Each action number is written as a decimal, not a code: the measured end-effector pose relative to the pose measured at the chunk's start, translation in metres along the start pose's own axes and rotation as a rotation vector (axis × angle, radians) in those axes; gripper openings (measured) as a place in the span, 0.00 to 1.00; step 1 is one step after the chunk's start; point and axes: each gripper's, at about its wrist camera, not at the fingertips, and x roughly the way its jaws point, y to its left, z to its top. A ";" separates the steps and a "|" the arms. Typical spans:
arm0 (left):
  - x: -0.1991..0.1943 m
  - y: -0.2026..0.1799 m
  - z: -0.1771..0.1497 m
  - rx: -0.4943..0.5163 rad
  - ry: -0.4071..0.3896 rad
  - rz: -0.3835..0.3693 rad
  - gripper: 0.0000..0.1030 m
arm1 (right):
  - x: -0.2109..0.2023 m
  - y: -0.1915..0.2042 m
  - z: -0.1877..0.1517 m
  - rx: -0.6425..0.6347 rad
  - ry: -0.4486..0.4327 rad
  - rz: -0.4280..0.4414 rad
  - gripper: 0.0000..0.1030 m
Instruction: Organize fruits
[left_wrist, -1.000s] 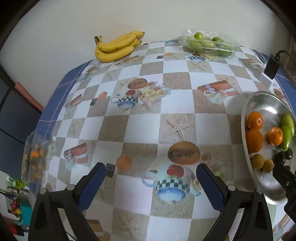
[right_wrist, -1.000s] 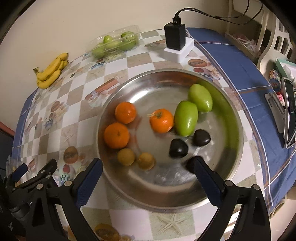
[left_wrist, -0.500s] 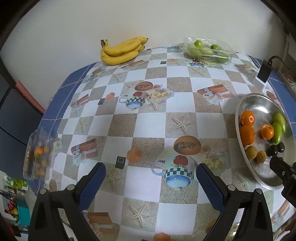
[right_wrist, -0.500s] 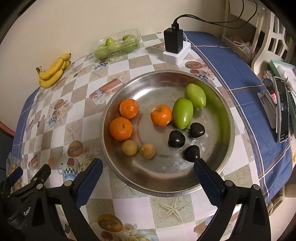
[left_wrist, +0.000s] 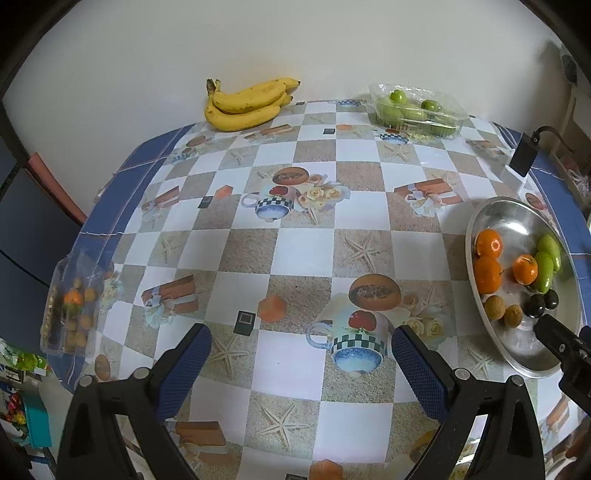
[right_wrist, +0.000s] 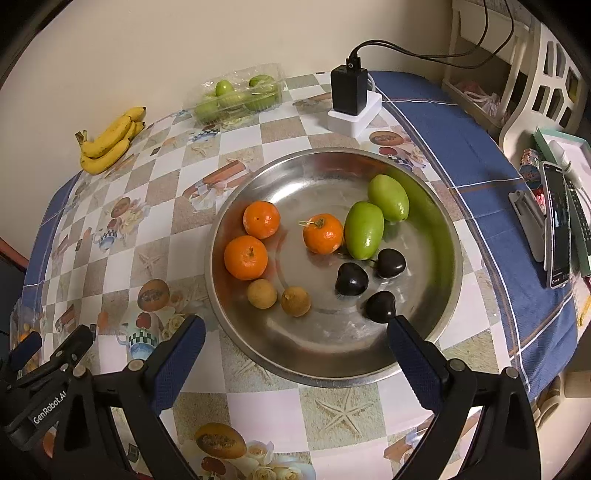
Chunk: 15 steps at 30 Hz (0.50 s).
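Both tongs have drawn back from the table since a second ago, jaws wide and empty. The right gripper (right_wrist: 295, 339) now hangs short of the bowl (right_wrist: 448, 258), clear of the third dark fruit (right_wrist: 380, 306) (formerly hidden by a finger). The left gripper (left_wrist: 301, 350) hovers above bare tablecloth (left_wrist: 303, 243); bananas (left_wrist: 247, 105) lie far back.

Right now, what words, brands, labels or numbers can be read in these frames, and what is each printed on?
"GenRobot.AI": white letters on the black body of the left gripper, seen at the lower left of the right wrist view; the last letter is partly cut off.
Small can beside the phone: print too small to read.
Phone screen: blurred, unreadable.
Tablecloth: pictures only, no words.
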 end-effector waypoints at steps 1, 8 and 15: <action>-0.001 0.001 0.000 -0.002 -0.002 -0.001 0.97 | -0.001 0.000 -0.001 0.000 -0.002 -0.001 0.96; -0.005 0.008 0.001 -0.029 -0.022 0.008 0.97 | -0.006 0.000 -0.002 0.009 -0.005 0.003 0.96; -0.006 0.014 0.003 -0.050 -0.030 0.012 0.97 | -0.008 0.001 -0.004 -0.001 0.002 0.009 0.96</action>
